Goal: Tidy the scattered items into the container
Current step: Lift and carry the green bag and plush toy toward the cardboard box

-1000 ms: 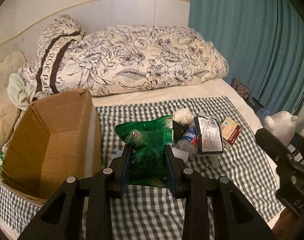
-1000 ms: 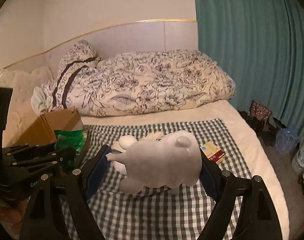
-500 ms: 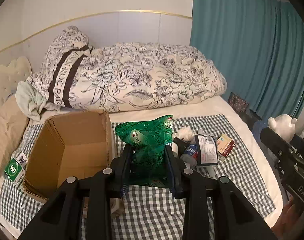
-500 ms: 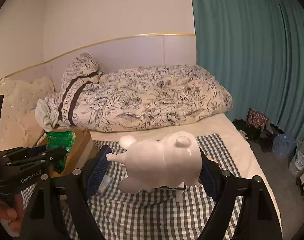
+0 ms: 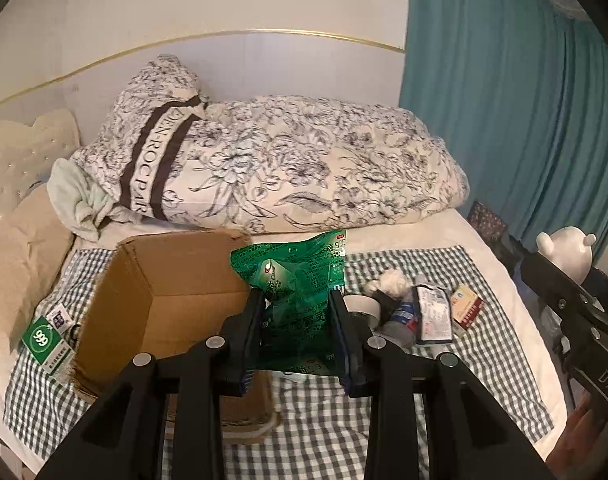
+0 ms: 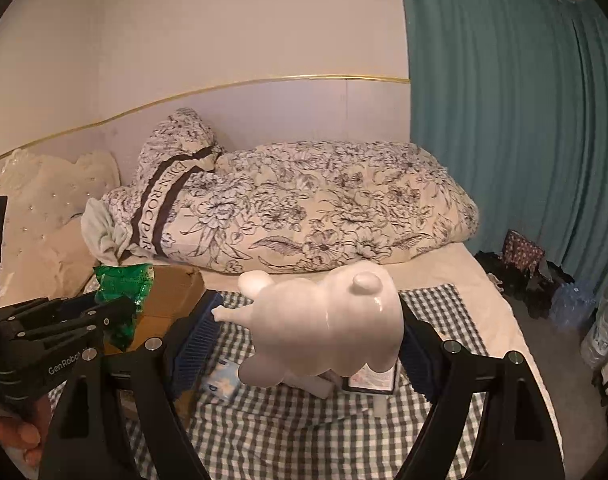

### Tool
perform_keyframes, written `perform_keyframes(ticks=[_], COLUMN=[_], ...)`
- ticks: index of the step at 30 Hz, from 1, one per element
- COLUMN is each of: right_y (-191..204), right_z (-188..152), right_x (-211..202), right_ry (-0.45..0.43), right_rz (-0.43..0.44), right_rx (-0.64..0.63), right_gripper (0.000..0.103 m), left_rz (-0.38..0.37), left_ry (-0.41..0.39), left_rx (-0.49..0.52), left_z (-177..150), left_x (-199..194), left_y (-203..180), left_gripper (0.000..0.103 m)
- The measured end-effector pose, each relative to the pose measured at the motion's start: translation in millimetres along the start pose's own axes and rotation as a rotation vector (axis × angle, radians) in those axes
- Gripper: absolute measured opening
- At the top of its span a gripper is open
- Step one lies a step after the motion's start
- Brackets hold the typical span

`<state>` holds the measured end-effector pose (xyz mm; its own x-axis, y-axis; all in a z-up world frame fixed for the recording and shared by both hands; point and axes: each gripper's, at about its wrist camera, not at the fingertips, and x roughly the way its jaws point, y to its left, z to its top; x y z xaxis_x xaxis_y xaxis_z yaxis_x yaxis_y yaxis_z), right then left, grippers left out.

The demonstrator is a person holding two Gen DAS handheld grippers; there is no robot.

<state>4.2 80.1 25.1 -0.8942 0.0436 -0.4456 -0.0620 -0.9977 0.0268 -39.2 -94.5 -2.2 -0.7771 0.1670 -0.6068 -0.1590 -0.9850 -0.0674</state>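
On the checked cloth (image 5: 384, 432), a loose pile sits at 3 o'clock of the box (image 5: 163, 292): a bottle (image 5: 404, 316), a pouch (image 5: 434, 312), a small carton (image 5: 466, 304) and some tape (image 5: 362, 306). Left gripper (image 5: 297, 344) is clamped on a green bag (image 5: 299, 280) printed "999", held just right of the box opening. A "999" packet (image 5: 45, 338) lies at the box's 9 o'clock. Right gripper (image 6: 304, 344) squeezes a white bear (image 6: 324, 328) over the cloth. The pillow (image 5: 159, 152) reads "EDEN-ROC PAR".

We can't see much of the cardboard box (image 6: 171, 300) at left of the right wrist view, and the small packets (image 6: 223, 380) under the white figurine (image 6: 324, 328) are blurry.
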Motion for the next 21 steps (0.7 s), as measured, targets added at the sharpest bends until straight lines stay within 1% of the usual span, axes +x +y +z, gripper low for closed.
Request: perform_keyframes(ticks=[15, 21], right_y=[61.8, 92.5], right_z=[7.0, 6.6], right_x=[31.1, 45.0], right_ry=[0.018, 0.036], right_rz=[0.13, 0.193], right_rx=[-0.057, -0.094], right_gripper=[0.082, 0.082], left_rz=[0.152, 0.195], left_ry=[0.011, 0.021], left_rx=[-0.054, -0.065], left_z=[3.3, 1.1], left_x=[3.0, 1.7], left_y=[73.6, 98.3], left_gripper=[0.032, 0.032])
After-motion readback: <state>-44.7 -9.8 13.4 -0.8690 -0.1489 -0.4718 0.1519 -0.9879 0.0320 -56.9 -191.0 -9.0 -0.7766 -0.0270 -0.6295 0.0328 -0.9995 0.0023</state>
